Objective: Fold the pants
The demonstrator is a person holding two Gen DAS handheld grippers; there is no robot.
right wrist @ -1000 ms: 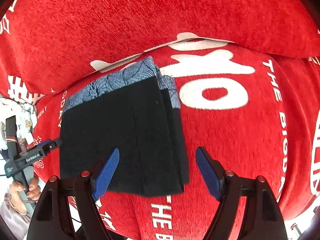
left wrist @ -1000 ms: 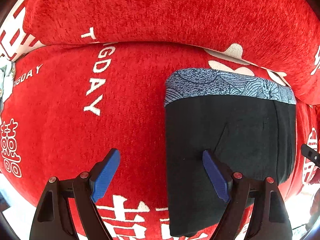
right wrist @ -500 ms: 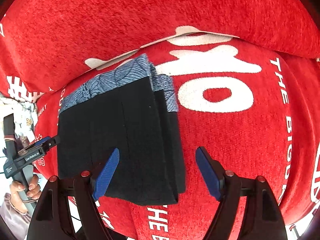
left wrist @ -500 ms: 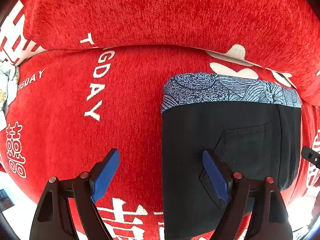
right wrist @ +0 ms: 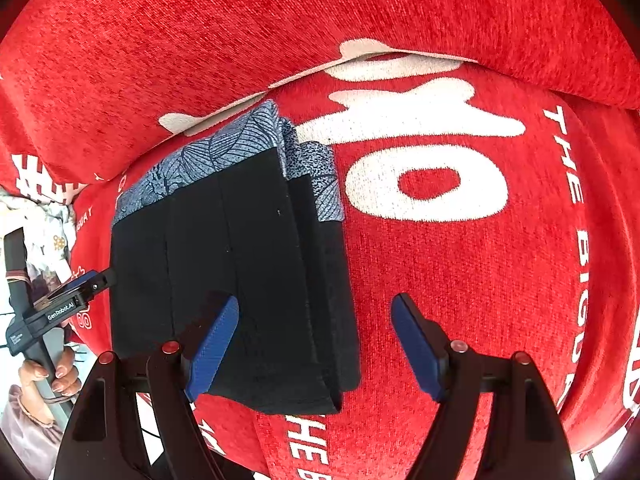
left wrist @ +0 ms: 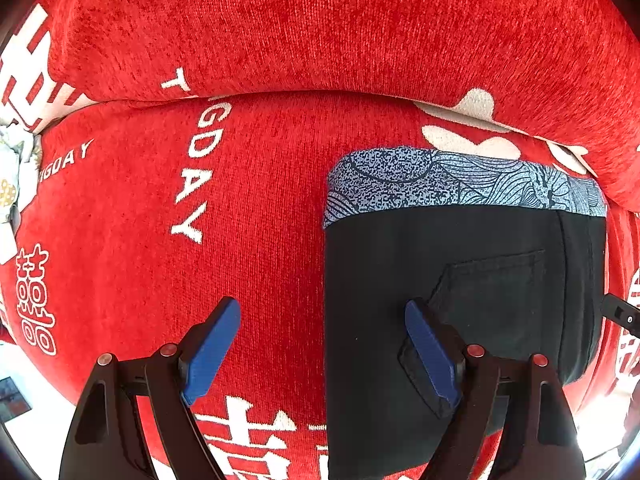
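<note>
The black pants (left wrist: 460, 288) lie folded into a compact stack on the red sofa seat, with their blue patterned waistband (left wrist: 460, 188) toward the backrest; a back pocket shows on top. In the right wrist view the pants (right wrist: 240, 264) show several stacked layers. My left gripper (left wrist: 326, 348) is open and empty above the stack's left edge, its right finger over the black cloth. My right gripper (right wrist: 314, 340) is open and empty above the stack's right edge, its left finger over the cloth. The left gripper also shows at the left edge of the right wrist view (right wrist: 86, 286).
The red sofa seat cushion (left wrist: 160, 240) with white lettering carries the pants, and the red backrest (left wrist: 320, 20) rises behind. A white patterned cloth (right wrist: 48, 224) lies at the sofa's left end. The seat's front edge (right wrist: 360, 452) is close below the grippers.
Both grippers have drawn back and up a little from the folded pants, staying open. The stack has not moved, and its back pocket has come into the left wrist view.
</note>
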